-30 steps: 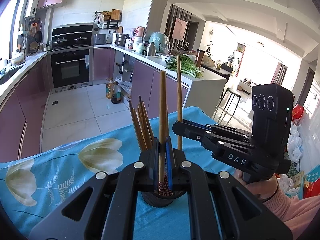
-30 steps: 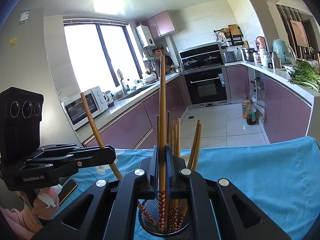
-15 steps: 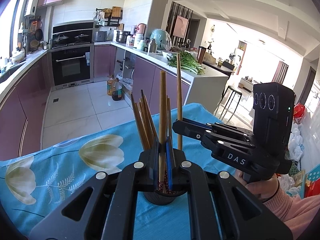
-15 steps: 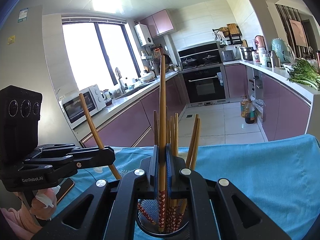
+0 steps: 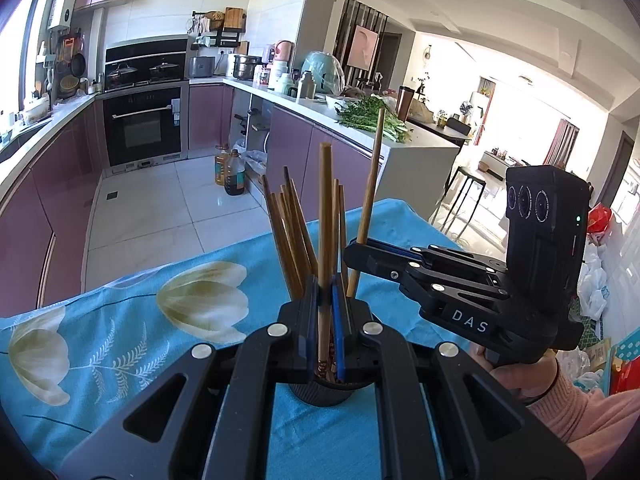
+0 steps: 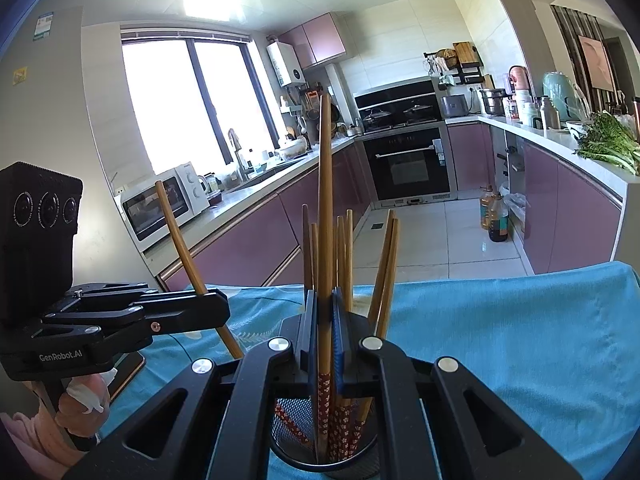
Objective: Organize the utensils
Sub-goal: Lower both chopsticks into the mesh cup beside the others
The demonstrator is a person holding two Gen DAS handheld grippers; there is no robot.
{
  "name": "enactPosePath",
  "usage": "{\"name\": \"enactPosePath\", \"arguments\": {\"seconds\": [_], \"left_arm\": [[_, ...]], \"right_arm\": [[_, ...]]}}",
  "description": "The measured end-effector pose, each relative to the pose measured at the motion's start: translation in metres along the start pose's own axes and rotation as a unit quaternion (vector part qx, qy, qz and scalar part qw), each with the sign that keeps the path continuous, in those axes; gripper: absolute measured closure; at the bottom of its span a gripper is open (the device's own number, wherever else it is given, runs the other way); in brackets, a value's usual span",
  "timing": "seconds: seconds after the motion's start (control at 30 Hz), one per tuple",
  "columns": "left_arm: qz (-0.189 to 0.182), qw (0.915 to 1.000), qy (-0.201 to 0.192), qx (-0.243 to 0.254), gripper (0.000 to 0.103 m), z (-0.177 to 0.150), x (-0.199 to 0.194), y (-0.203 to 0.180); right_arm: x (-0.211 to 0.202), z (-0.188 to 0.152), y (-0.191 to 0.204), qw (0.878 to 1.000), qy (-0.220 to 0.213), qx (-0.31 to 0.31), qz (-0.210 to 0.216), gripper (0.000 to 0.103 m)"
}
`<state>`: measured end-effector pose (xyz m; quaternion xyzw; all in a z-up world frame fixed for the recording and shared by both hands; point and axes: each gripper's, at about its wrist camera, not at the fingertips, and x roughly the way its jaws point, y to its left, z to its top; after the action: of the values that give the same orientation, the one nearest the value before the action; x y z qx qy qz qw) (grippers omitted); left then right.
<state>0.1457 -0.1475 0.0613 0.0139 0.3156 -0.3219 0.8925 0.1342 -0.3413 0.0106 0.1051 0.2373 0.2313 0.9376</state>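
Left wrist view: my left gripper (image 5: 325, 312) is clamped on an upright chopstick (image 5: 325, 216), its tip in the holder (image 5: 328, 392) at 6 o'clock. Right wrist view: my right gripper (image 6: 325, 320) pinches another chopstick (image 6: 325, 200) (long axis vertical) above that mesh cup.

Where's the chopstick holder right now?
The chopstick holder stands on the blue tablecloth, directly under both grippers, right gripper and left gripper.

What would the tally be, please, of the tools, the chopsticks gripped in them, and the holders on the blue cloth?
Tools: 2 (left tool, right tool)
Gripped chopsticks: 2 (left chopstick, right chopstick)
Holders: 1 (mesh holder)
Total: 5
The loose chopsticks in the holder are too bunched to count.
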Motion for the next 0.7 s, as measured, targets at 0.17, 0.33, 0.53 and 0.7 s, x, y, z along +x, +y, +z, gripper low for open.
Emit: {"name": "enactPosePath", "arguments": {"seconds": [0.17,0.33,0.53,0.7], "left_arm": [[0.001,1.0000,0.006,-0.001,0.096,-0.001,0.004,-0.001],[0.005,0.9999,0.012,-0.001,0.096,-0.002,0.009,-0.001],[0.006,0.9998,0.021,-0.003,0.096,-0.003,0.019,-0.002],[0.008,0.9995,0.030,-0.005,0.096,-0.005,0.026,-0.001]], "right_arm": [[0.001,-0.001,0.001,1.000,0.004,0.000,-0.001,0.097],[0.004,-0.003,-0.001,1.000,0.011,0.000,-0.003,0.097],[0.008,-0.007,-0.002,1.000,0.022,0.000,-0.004,0.097],[0.012,-0.010,-0.002,0.999,0.033,-0.001,-0.004,0.097]]}}
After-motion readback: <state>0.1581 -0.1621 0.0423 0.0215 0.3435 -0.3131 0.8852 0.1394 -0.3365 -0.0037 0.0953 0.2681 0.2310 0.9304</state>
